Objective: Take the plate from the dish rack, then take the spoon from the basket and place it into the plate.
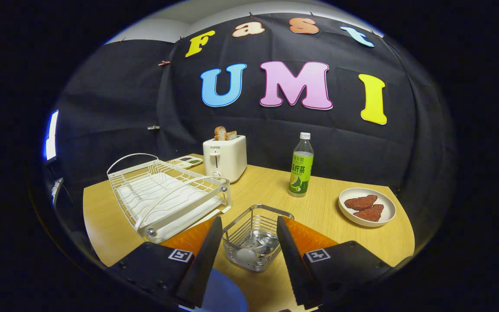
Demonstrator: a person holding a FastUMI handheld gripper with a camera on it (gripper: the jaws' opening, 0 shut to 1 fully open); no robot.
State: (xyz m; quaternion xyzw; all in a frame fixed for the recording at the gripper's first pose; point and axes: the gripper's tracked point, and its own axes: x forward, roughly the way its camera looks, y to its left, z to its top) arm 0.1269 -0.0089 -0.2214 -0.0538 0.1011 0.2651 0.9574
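Right now the gripper (249,229) hangs wide open with nothing held, its fingers flanking the wire basket (256,236) where the spoon (249,253) lies (bowl nearest the camera), the empty dish rack (167,195) just left.

spoon (249,252) in basket (256,225) | dish rack (167,195) left | bottle (301,167) behind | toaster (225,158) behind rack

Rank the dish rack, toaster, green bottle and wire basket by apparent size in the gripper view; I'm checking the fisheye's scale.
1. dish rack, clearly largest.
2. wire basket, between the open claw fingers; nearness inflates it.
3. toaster.
4. green bottle, taller but slimmer than the toaster, so those two are close.
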